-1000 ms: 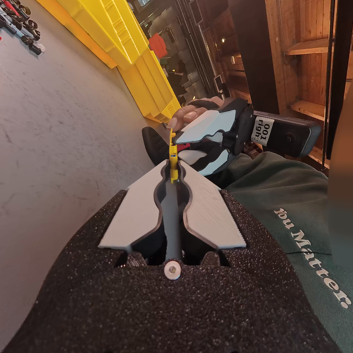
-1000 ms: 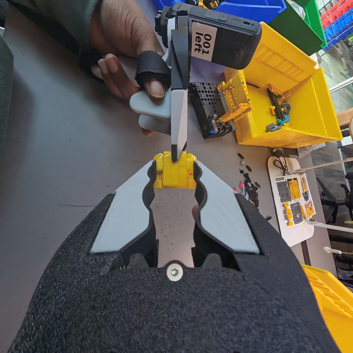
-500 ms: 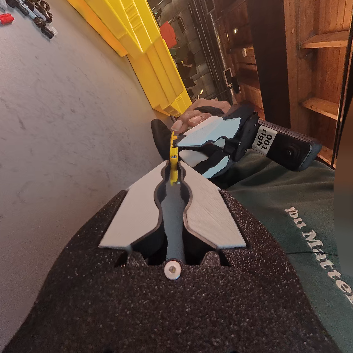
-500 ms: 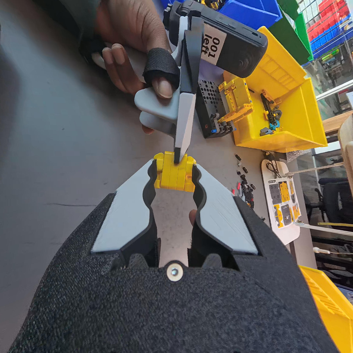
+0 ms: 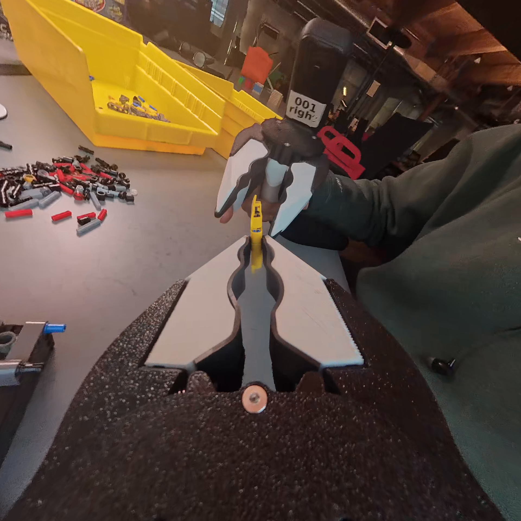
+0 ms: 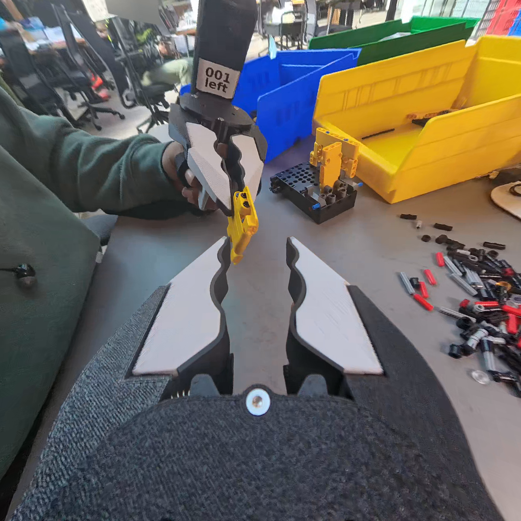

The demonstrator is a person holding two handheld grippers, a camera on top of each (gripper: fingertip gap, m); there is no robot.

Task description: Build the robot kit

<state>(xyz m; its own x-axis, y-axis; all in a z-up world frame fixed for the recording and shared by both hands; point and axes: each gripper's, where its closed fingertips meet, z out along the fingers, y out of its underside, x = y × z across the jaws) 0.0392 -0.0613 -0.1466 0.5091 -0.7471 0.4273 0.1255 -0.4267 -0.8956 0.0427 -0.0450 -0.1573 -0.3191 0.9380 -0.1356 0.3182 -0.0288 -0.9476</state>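
Jaws: left gripper (image 5: 256,239) clenched on yellow piece (image 5: 256,225), right gripper (image 6: 257,239) released beside it, above tabletop (image 6: 366,248).

Yellow bins (image 5: 158,112) (small parts (image 5: 64,183) nearby)

Each gripper has a broad black body with a grainy, speckled surface (coarser-looking on the left gripper (image 5: 256,239) than on the right gripper (image 6: 257,248)). A single silver screw in a pale washer sits at the centre of each body, just behind the fingers. The fingers (image 5: 298,304) are flat, pale grey wedges with fine ridged lines, edged on their inner sides by black wavy pads. Seen from the other side, each tool carries a black boxy camera housing (image 6: 222,31) with a white label bearing dark writing. The person wears a dark green long sleeve (image 5: 394,197), and a small black button shows on the garment.
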